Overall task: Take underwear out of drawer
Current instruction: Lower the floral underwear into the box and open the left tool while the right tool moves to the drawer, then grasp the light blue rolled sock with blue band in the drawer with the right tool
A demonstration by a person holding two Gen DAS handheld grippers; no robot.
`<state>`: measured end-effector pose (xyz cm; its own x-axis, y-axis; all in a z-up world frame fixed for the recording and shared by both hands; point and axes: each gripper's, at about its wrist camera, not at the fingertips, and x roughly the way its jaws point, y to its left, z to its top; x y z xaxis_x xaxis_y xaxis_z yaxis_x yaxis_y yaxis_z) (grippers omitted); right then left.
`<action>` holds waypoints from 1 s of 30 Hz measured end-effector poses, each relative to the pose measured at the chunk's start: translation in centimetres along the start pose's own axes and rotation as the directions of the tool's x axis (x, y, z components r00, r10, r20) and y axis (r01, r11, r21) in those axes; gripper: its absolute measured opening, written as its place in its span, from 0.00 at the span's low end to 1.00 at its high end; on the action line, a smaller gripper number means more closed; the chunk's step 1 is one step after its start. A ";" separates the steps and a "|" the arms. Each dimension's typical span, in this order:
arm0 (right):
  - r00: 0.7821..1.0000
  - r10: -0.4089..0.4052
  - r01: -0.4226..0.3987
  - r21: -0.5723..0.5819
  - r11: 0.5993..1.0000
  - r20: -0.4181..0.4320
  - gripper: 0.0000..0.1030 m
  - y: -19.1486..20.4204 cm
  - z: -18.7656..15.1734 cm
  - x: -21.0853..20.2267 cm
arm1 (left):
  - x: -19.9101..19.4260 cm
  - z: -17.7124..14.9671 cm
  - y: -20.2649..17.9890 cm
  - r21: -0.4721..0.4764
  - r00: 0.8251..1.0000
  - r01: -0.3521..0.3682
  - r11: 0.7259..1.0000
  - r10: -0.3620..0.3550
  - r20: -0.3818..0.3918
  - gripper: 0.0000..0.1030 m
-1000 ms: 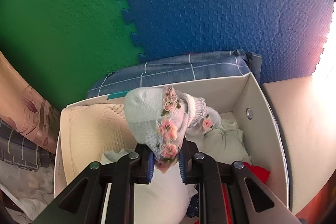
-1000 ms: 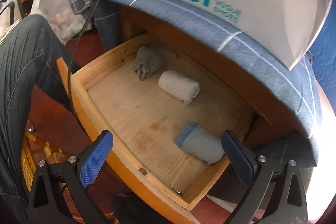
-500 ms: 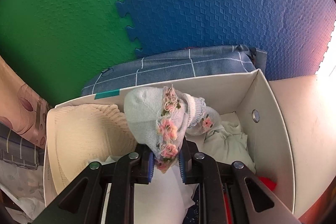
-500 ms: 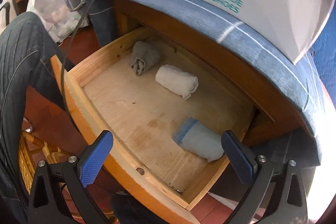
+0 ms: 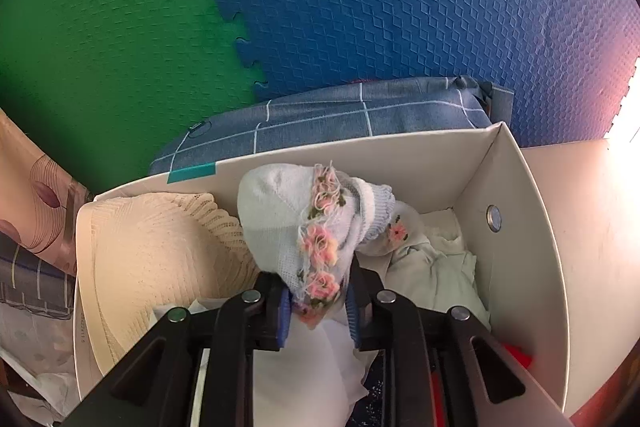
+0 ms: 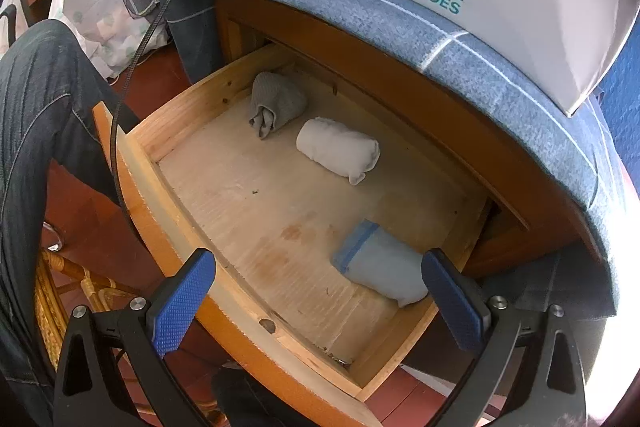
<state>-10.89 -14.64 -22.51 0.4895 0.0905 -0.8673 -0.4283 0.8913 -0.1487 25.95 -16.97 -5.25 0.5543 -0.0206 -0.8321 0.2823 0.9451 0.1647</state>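
Two views. Left wrist: left gripper (image 5: 318,301) has a pale knitted underwear bundle with pink flower trim (image 5: 308,223) between its blue pads, jaws opening, fabric looks to be touching both pads; it hangs over the white cardboard shoe box (image 5: 516,227), above a cream woven hat (image 5: 160,259) and pale green and white clothes (image 5: 436,267). Box sits on blue checked cloth (image 5: 360,115), blue and green foam mats (image 5: 360,7) behind. Right wrist: right gripper (image 6: 320,299) spread wide, nothing between the fingers, above the open wooden drawer (image 6: 168,211). Drawer holds three rolls, well apart: grey (image 6: 276,103), white (image 6: 340,151), light blue with darker band (image 6: 380,267), the last nearest the right finger. Person's jeans-clad leg (image 6: 44,99) at left.
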 end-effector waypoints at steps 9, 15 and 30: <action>0.999 0.048 -0.047 0.069 0.997 -0.008 0.99 -1.3 -0.7 -0.2 | -1.6 -1.2 2.1 -0.053 0.991 0.136 0.989 -0.135 0.011 0.42; 0.988 0.156 -0.157 0.195 0.968 0.020 0.99 -3.3 -2.0 -1.2 | -8.9 -5.4 7.3 -0.054 0.920 0.328 0.943 -0.306 0.245 0.44; 0.979 0.149 -0.132 0.123 0.984 -0.140 0.98 -1.9 0.6 3.4 | -13.5 -33.0 24.9 -0.172 0.730 0.037 0.984 0.091 0.677 0.80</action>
<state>-7.96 -15.80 -24.90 0.3090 0.1591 -0.9377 -0.3927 0.9193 0.0266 -0.39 17.59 -7.43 0.9608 -0.1495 -0.2334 0.1632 0.9858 0.0402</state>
